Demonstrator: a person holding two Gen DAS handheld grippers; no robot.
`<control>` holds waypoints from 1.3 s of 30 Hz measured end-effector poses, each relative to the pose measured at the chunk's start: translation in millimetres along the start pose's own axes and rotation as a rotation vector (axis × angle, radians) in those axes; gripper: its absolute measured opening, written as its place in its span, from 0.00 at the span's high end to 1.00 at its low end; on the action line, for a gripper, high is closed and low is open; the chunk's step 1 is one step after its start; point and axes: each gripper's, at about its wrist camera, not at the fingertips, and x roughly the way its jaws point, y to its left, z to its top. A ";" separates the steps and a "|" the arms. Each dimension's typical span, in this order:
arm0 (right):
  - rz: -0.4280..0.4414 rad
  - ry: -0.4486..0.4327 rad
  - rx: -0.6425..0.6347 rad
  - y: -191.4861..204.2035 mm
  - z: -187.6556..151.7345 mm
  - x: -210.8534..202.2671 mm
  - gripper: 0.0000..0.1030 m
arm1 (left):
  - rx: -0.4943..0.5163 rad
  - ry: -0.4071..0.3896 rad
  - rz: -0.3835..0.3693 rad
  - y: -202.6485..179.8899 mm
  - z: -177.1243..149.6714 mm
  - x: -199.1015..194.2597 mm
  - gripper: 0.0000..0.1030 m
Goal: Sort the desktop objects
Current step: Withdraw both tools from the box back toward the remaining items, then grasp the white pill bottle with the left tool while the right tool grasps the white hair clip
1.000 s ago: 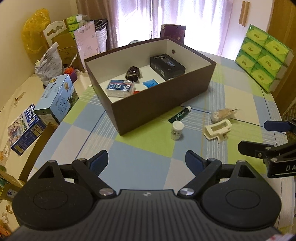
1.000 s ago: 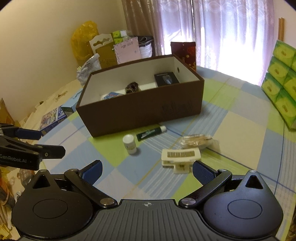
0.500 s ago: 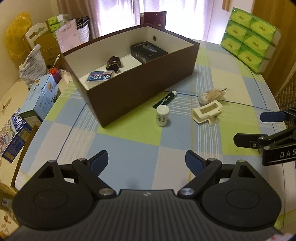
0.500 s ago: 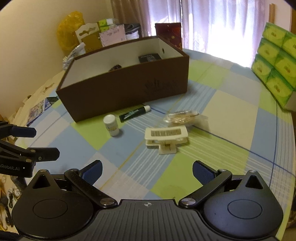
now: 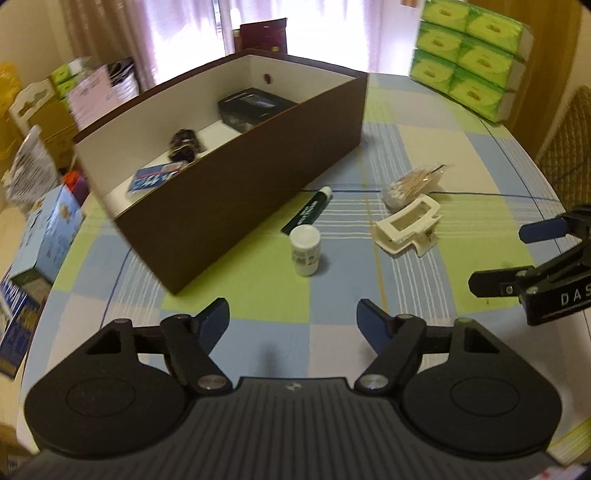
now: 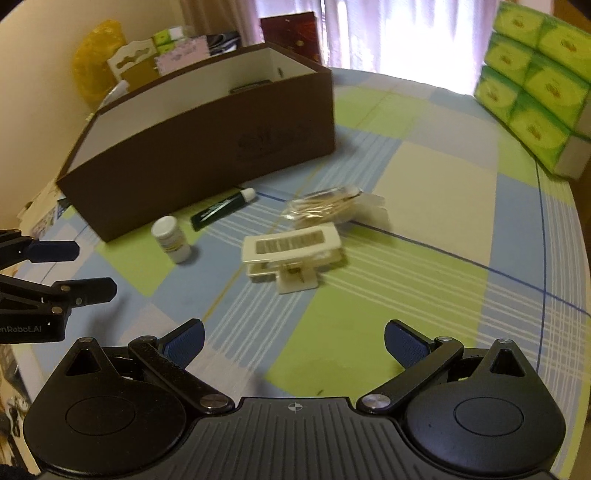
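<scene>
On the checked tablecloth stand a small white bottle (image 5: 306, 251) (image 6: 171, 239), a dark green tube (image 5: 307, 215) (image 6: 221, 209), a cream hair clip (image 5: 408, 229) (image 6: 293, 251) and a clear bag of cotton swabs (image 5: 412, 184) (image 6: 328, 206). Behind them is a brown box (image 5: 236, 192) (image 6: 207, 147) holding a black case (image 5: 255, 107), a dark bundle (image 5: 184, 146) and a blue packet (image 5: 155, 177). My left gripper (image 5: 291, 321) hovers just short of the bottle, its jaws closing with nothing between them. My right gripper (image 6: 293, 341) stands open before the hair clip.
Stacked green tissue packs (image 5: 472, 55) (image 6: 535, 92) sit at the back right. A blue carton (image 5: 48, 236) and other boxes crowd the left edge of the table. A dark red box (image 5: 264, 35) stands behind the brown box. A wicker chair back (image 5: 569, 147) is at the right.
Both grippers have sunk toward the table and closer to the loose items, rolling somewhat. The left gripper's fingers have drawn nearer together. Nothing on the table has moved.
</scene>
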 end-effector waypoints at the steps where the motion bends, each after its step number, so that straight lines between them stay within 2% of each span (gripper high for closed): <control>1: -0.004 0.005 0.005 -1.2 0.6 2.3 0.02 | 0.012 -0.002 -0.010 -0.4 1.6 3.6 0.34; 6: -0.030 0.028 0.022 -7.4 4.3 18.7 0.02 | 0.072 0.011 -0.048 -0.5 11.4 25.8 0.43; 15: -0.054 0.055 0.057 -12.7 13.8 44.4 0.02 | 0.119 0.027 -0.100 6.0 30.4 59.3 0.45; 20: -0.060 0.058 0.059 -14.1 17.4 52.4 0.02 | 0.136 0.037 -0.118 6.3 40.3 77.1 0.52; 23: -0.058 0.058 0.054 -13.6 19.1 57.0 0.02 | 0.141 0.046 -0.130 7.9 44.3 86.6 0.60; 26: -0.049 0.047 0.040 -11.9 21.0 60.7 0.02 | 0.140 0.056 -0.154 10.6 46.8 93.8 0.77; 29: -0.036 0.029 0.011 -8.1 24.4 63.8 0.02 | 0.124 0.061 -0.168 16.5 47.1 95.6 0.78; 39: -0.023 -0.003 -0.064 7.5 39.4 82.9 0.02 | 0.073 0.086 -0.131 43.3 38.1 86.1 0.78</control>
